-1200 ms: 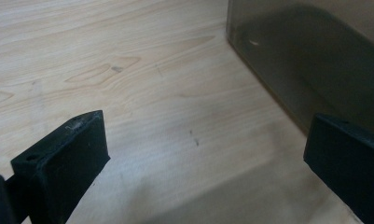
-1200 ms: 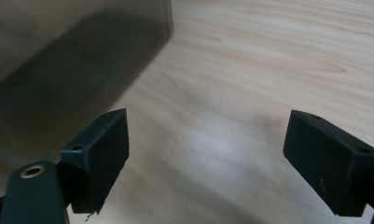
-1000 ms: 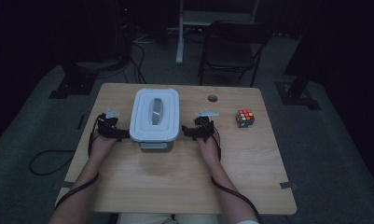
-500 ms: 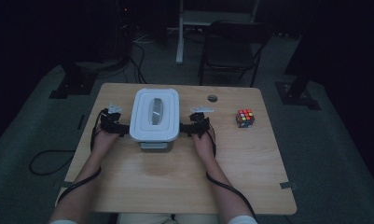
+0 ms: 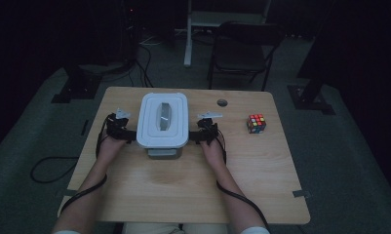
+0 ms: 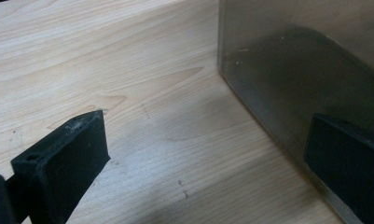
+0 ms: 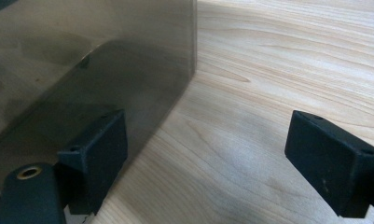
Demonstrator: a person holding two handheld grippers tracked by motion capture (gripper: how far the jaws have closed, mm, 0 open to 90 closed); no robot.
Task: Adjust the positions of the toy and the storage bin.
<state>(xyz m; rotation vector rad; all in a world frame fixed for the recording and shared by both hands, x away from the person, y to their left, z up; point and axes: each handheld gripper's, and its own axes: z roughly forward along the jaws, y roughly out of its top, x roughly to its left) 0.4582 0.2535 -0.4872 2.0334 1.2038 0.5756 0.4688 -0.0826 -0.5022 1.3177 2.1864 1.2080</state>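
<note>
A metal box with a white lid [image 5: 164, 119] stands on the wooden table [image 5: 183, 195]. My left gripper [image 5: 129, 132] is at its left side and my right gripper [image 5: 195, 134] at its right side, each held in a hand. In the left gripper view the gripper [image 6: 208, 140] stands open, one jaw close against the box's grey wall [image 6: 306, 60]. In the right gripper view the gripper [image 7: 208, 135] is also open, its jaws just having closed slightly. Only bare table lies between them, and one jaw sits by the wall [image 7: 82, 56].
A colourful puzzle cube [image 5: 256, 123] sits on the table at the right. A small round hole [image 5: 222, 103] is near the far edge. A dark chair [image 5: 242, 48] and stand legs are on the floor beyond the table.
Both hands have edged slightly forward and inward, bringing the grippers closer to the box's sides. The box has stayed where it was.
</note>
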